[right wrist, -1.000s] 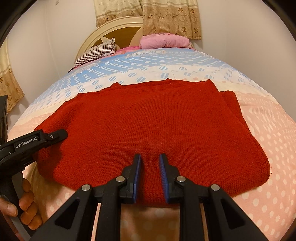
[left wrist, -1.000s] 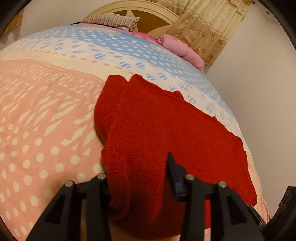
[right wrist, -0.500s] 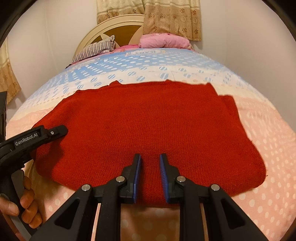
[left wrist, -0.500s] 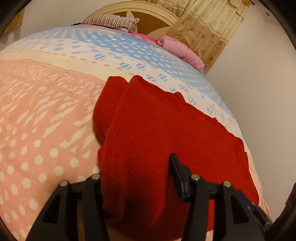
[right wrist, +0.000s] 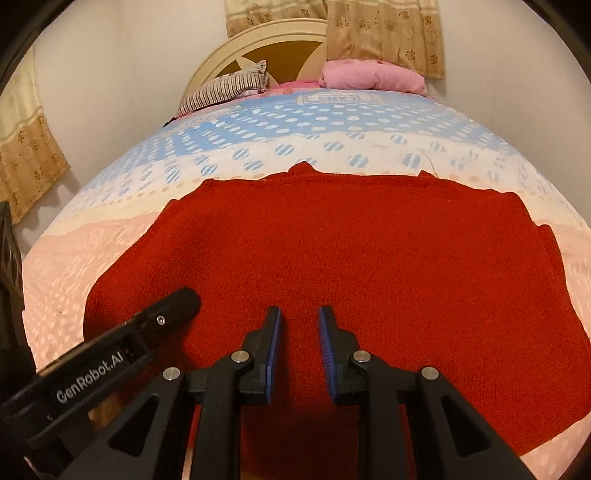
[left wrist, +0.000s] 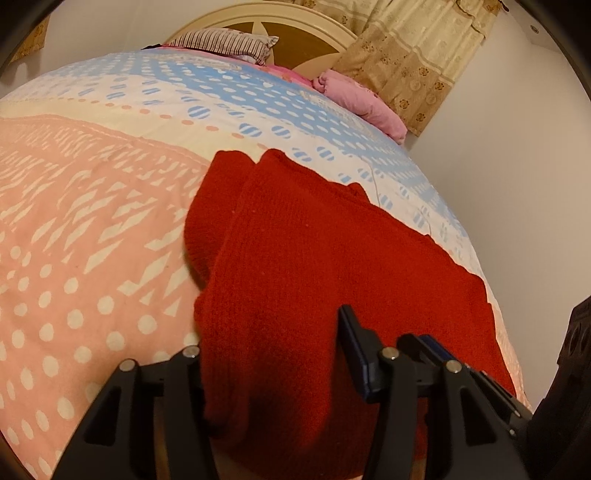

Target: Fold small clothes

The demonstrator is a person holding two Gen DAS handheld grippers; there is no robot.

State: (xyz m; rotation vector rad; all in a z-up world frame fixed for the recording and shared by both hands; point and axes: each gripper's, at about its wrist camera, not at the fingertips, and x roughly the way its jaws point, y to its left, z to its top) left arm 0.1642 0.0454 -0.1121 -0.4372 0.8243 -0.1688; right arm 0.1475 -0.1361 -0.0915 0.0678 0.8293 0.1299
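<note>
Bed [right wrist: 480,147]: covered by a spread in three bands, blue with pale dots toward the head, cream across the middle, pink with white dots toward the foot.

Headboard [right wrist: 236,48]: cream, arched, with a brown star-shaped panel, at the head edge of the bed.

Curtains [right wrist: 384,33]: beige with a floral print, hanging behind the headboard; a further panel shows on the wall at the left of the right wrist view.

Red knit garment [right wrist: 369,258]: spread flat near the foot edge of the bed, running from the pink band up into the cream band. In the left wrist view its far side is doubled over, a second layer showing beside the top one [left wrist: 332,258].

Pink pillow [right wrist: 369,75]: at the head edge of the bed, against the curtain.

Striped pillow [right wrist: 225,90]: at the head edge, beside the pink pillow, leaning on the headboard.

Left gripper [left wrist: 269,365]: jaws clamped on a bunched fold of the red knit garment at its near edge; cloth fills the gap and hides one finger.

Right gripper [right wrist: 300,350]: jaws apart by a narrow gap, blue pads [right wrist: 275,343] showing, poised low above the garment's near edge; whether they touch the cloth cannot be told.
</note>
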